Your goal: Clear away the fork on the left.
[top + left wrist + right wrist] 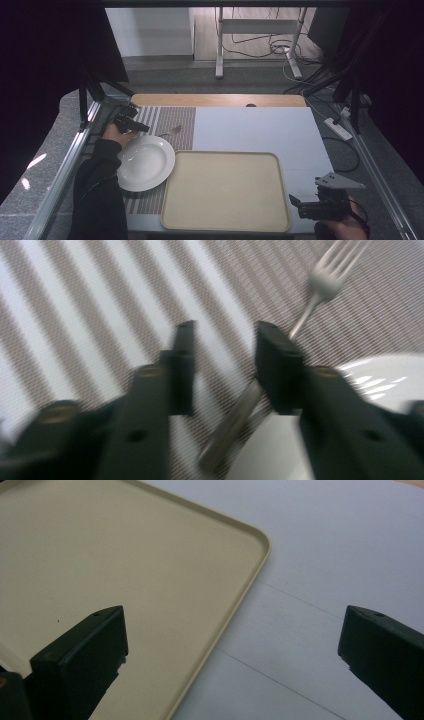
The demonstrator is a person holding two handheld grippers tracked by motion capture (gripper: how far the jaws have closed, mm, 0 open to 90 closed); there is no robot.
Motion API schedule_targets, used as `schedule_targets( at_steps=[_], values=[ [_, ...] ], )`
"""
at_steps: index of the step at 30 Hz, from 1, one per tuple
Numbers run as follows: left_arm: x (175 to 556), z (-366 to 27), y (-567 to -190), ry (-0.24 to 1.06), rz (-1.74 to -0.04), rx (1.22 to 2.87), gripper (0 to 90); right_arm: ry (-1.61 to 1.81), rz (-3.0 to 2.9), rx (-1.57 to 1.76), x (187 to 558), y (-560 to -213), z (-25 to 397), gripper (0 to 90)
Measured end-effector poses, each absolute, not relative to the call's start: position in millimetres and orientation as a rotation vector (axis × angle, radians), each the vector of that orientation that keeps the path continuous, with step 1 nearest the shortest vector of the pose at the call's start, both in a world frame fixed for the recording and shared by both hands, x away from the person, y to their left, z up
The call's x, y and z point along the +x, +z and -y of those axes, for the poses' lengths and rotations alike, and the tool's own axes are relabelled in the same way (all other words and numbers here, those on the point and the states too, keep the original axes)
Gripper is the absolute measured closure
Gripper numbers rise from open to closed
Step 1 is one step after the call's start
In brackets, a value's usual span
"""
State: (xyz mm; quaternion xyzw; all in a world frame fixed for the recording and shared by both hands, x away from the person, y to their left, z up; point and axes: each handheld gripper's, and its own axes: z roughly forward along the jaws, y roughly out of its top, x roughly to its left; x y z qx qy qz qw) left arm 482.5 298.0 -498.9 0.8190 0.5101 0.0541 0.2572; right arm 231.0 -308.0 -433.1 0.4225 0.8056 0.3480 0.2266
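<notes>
The left gripper has its fingers partly parted around the fork handle, not clamped; the right gripper has its fingers spread wide over the tray edge.

1 fork, 1 plate, 1 tray, 1 placemat.

No readable text, label, brand, number or sign anywhere: none on plate, fork, tray, striped placemat, worktop or either hand-held gripper.
</notes>
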Motion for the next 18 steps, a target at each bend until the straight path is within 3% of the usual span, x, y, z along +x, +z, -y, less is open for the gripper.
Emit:
schedule_targets(
  at_steps=[6, 9, 16, 18],
  values=[
    [492, -272, -505, 0.140, -1.342, 2.299, 11.2, 0.959, -2.220, 1.164, 231, -433, 308, 0.3],
    [497, -258, -512, 0.142, -1.350, 2.346, 2.4, 0.964, -2.220, 1.164, 231, -433, 308, 0.3],
    [506, -246, -525, 0.186, -1.421, 2.432, 0.1, 0.964, -2.218, 1.164, 230, -433, 309, 0.3],
    [506, -251, -525, 0.203, -1.442, 2.428, 4.7, 0.962, -2.217, 1.166, 230, -433, 309, 0.3]
  ],
)
